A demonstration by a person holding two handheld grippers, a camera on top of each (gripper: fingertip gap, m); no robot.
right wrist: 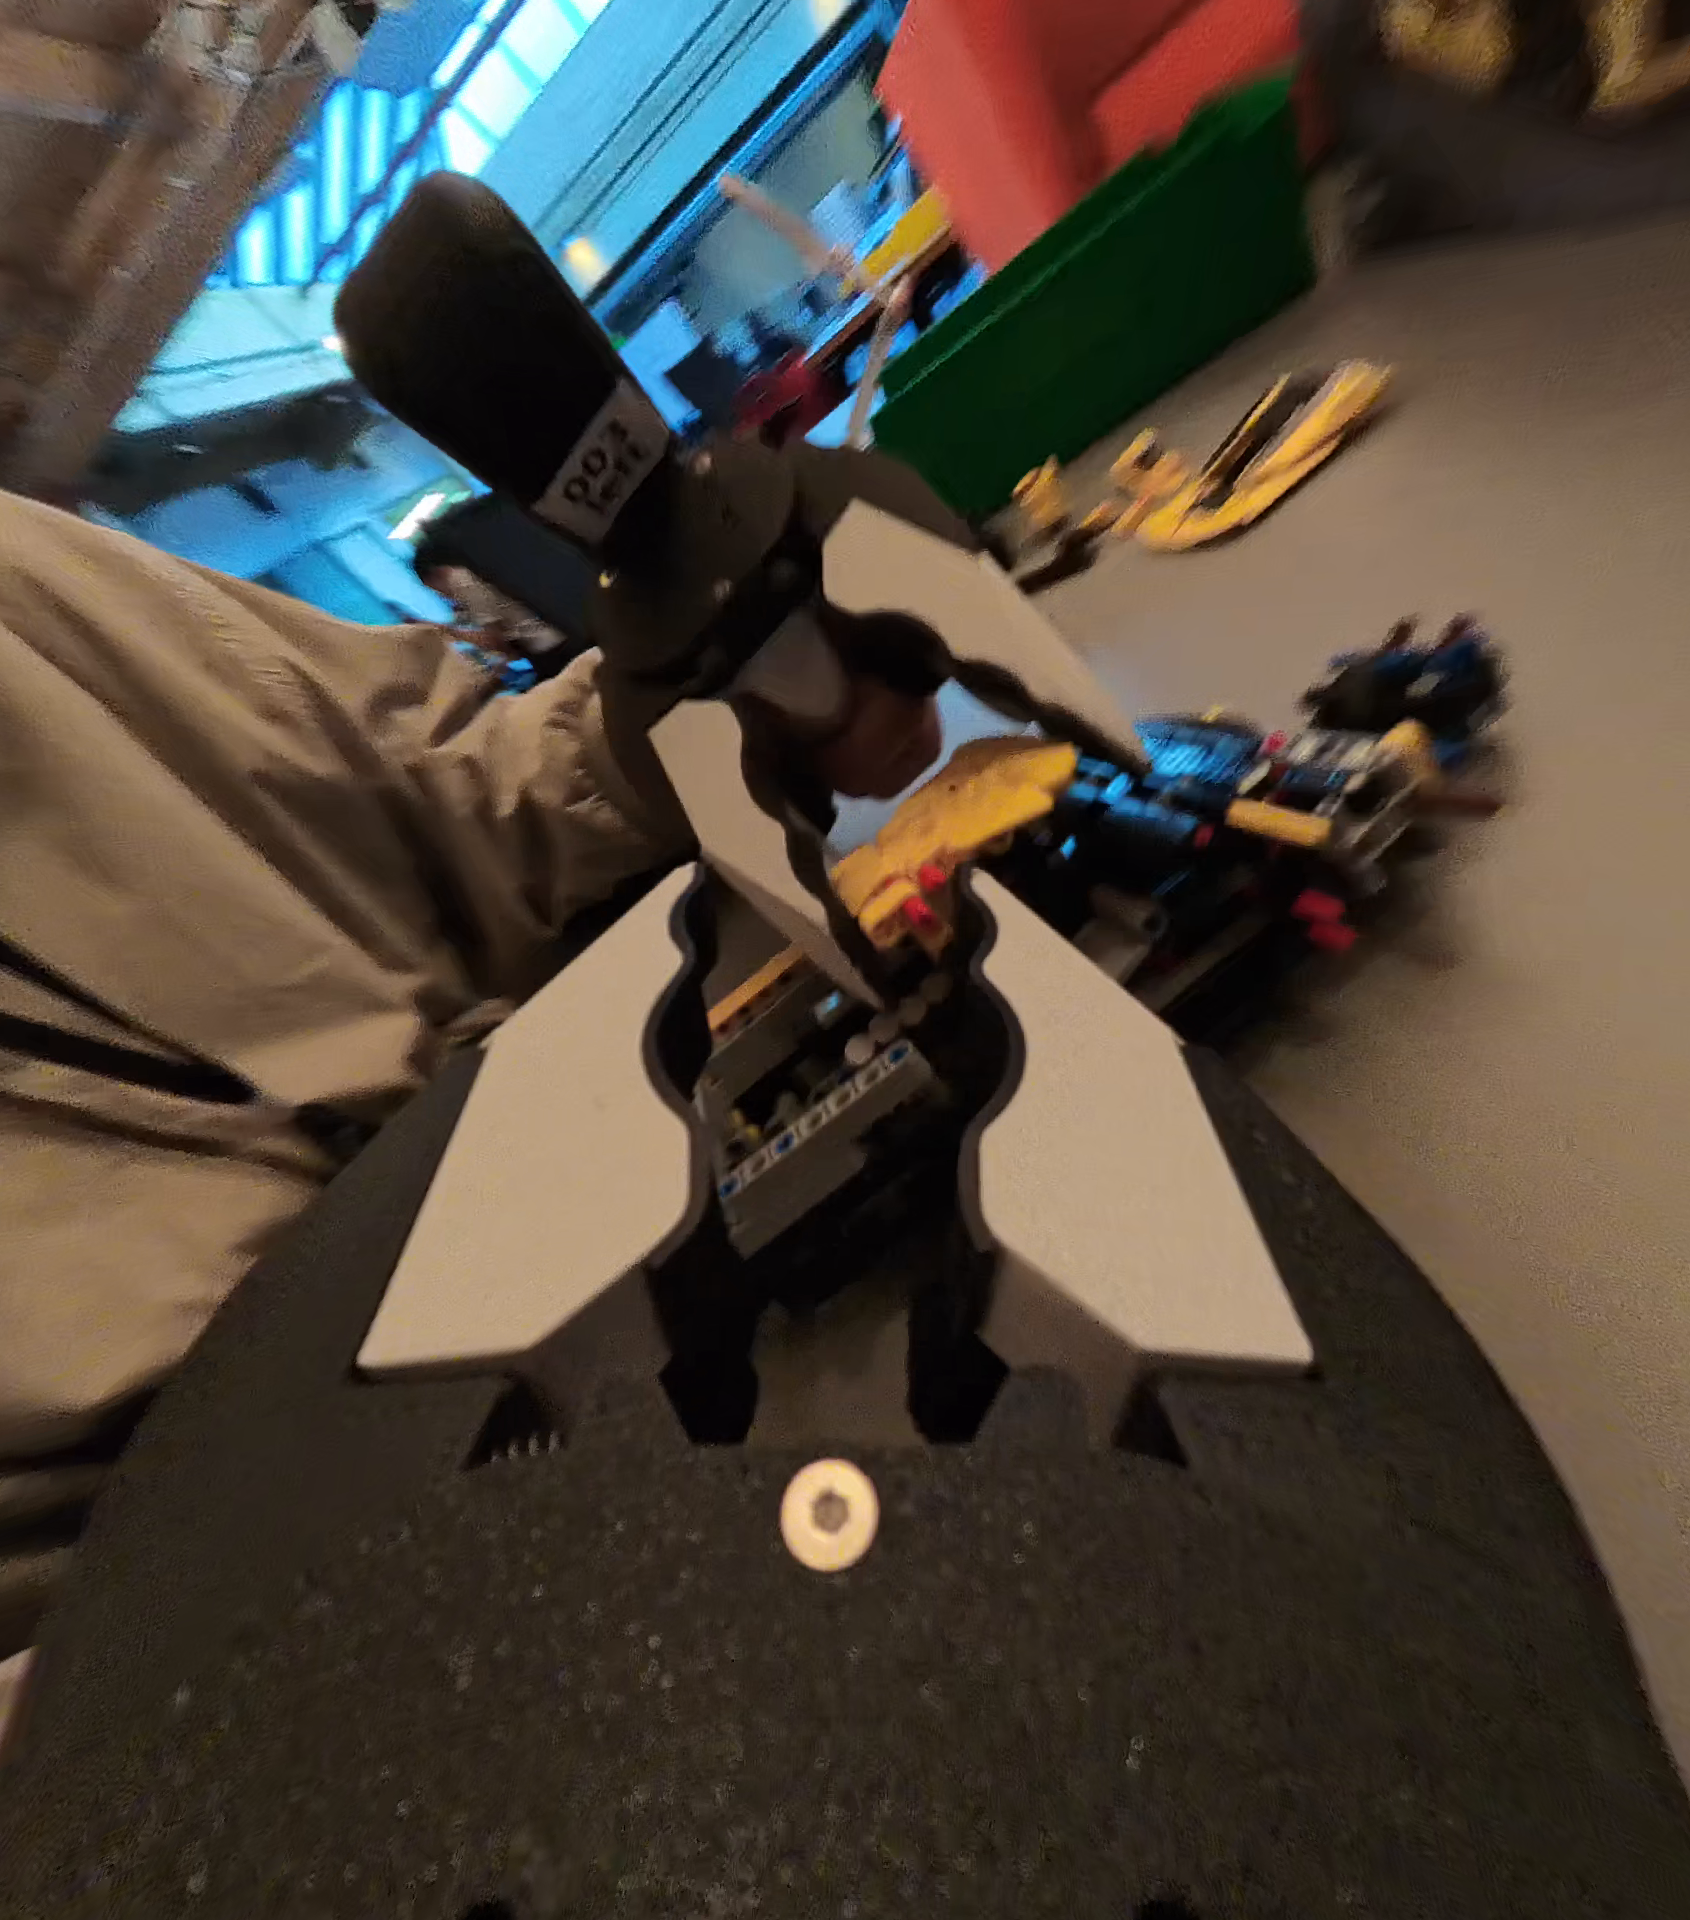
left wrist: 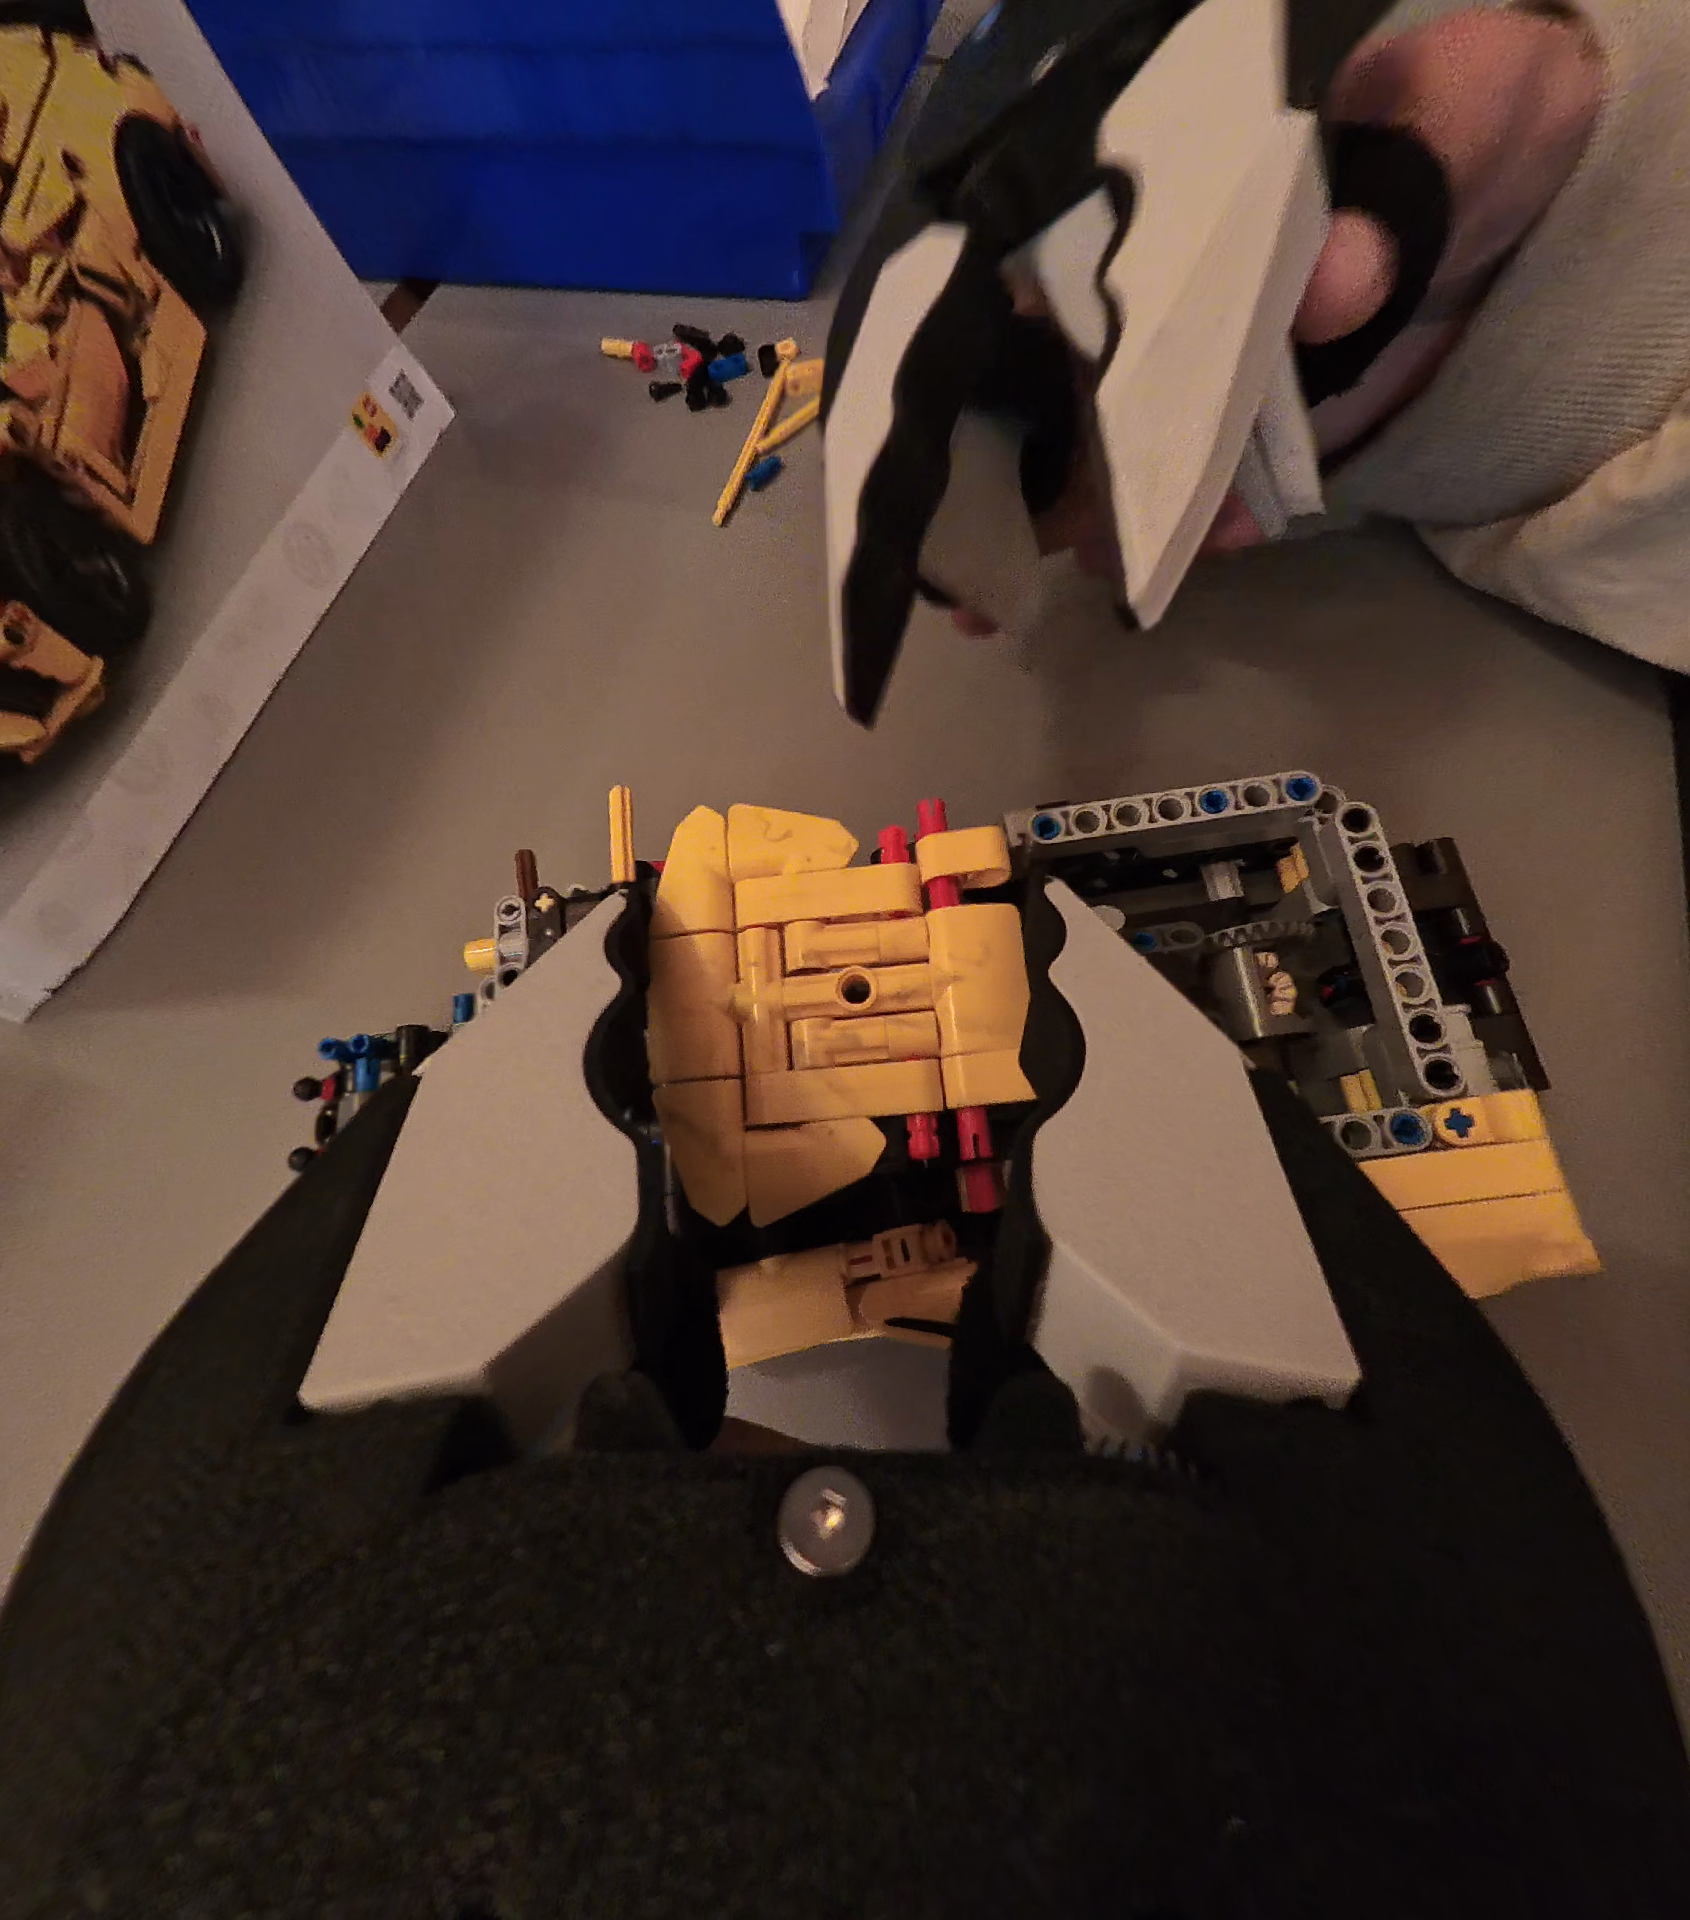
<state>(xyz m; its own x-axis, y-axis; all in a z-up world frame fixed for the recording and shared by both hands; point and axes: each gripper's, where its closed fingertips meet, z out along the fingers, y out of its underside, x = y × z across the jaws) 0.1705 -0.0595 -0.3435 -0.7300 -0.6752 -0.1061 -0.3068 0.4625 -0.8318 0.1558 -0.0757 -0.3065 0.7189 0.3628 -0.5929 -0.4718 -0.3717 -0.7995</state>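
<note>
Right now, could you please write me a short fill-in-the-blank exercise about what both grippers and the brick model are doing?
1. The left gripper is shut on the model's ___ block.
2. The right gripper hangs above the table with its jaws ___.
3. Behind the loose small parts stands a ___ bin.

Missing words: yellow; open; blue

Glossy plastic brick model (left wrist: 851,997) on matt table (left wrist: 529,665).

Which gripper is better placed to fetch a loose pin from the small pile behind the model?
Right, probably. The right gripper hangs open and free, nearer the pile; the left gripper is shut on the model.
</note>
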